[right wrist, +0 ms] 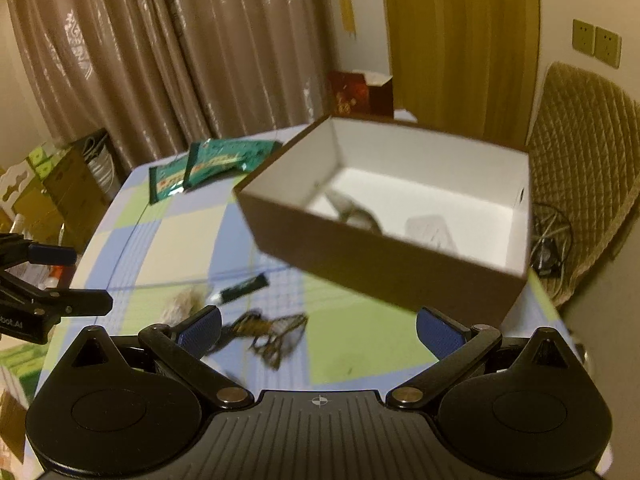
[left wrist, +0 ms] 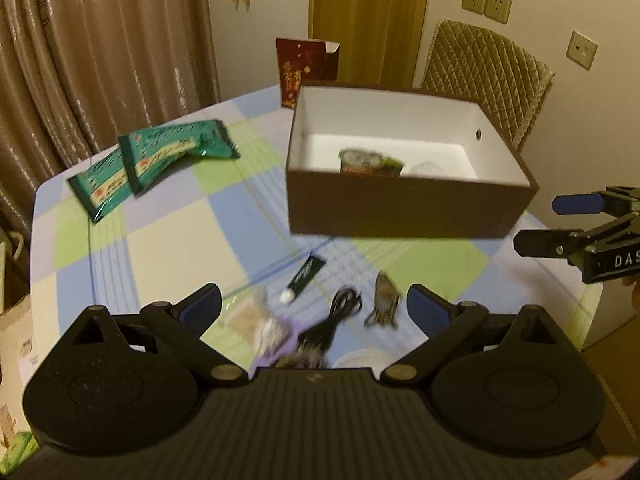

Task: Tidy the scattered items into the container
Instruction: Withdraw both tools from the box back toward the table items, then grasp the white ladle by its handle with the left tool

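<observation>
A brown box with a white inside stands on the checked tablecloth and holds a snack packet and a clear item. Two green packets lie at the far left. A dark tube, a black cable, a small brown packet and a pale bag lie near the front. My left gripper is open above these items. My right gripper is open and empty over the cloth in front of the box.
A red carton stands behind the box. A quilted chair is at the far right. Curtains hang behind the table. Cardboard boxes sit on the floor at the left. The table edge runs close at the right.
</observation>
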